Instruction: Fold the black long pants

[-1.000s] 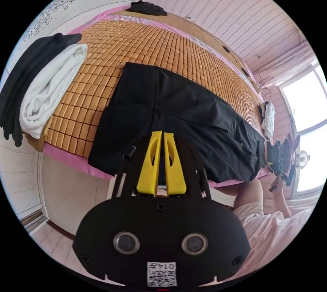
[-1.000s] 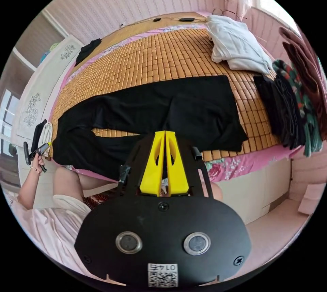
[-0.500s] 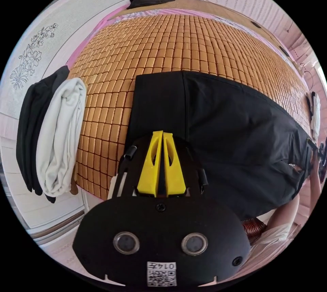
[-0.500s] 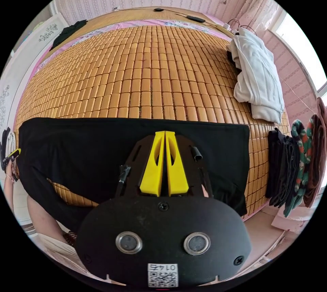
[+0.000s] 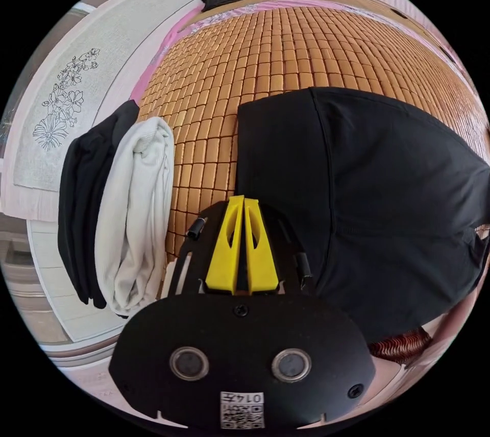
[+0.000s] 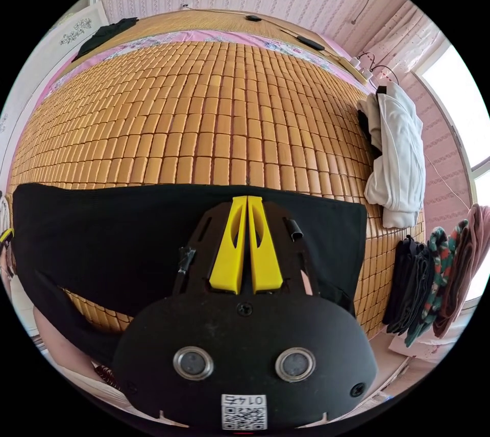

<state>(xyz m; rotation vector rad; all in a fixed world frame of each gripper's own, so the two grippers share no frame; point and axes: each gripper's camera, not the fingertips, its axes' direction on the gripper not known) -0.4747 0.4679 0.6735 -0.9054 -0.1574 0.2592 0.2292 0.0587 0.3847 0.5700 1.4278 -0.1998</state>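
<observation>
Black pants [image 6: 127,238] lying spread across the near part of a bamboo mat [image 6: 214,116] on the bed.
Left gripper [image 5: 243,198] and right gripper [image 6: 247,198] are hovering over the fabric, yellow jaws pressed together, gripping nothing visible; folded white cloth [image 5: 135,212] is lying beside the pants.

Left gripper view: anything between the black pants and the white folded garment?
Nothing but bare bamboo mat between the black pants and the white folded garment, seen in the left gripper view.

Open mat beyond the pants, clutter at both ends

Beyond the black long pants [image 6: 127,233] the bamboo mat [image 6: 214,110] lies bare; a white garment [image 6: 395,161] and dark folded clothes [image 6: 408,284] crowd one end, a white-and-black pile [image 5: 120,212] the other.
</observation>
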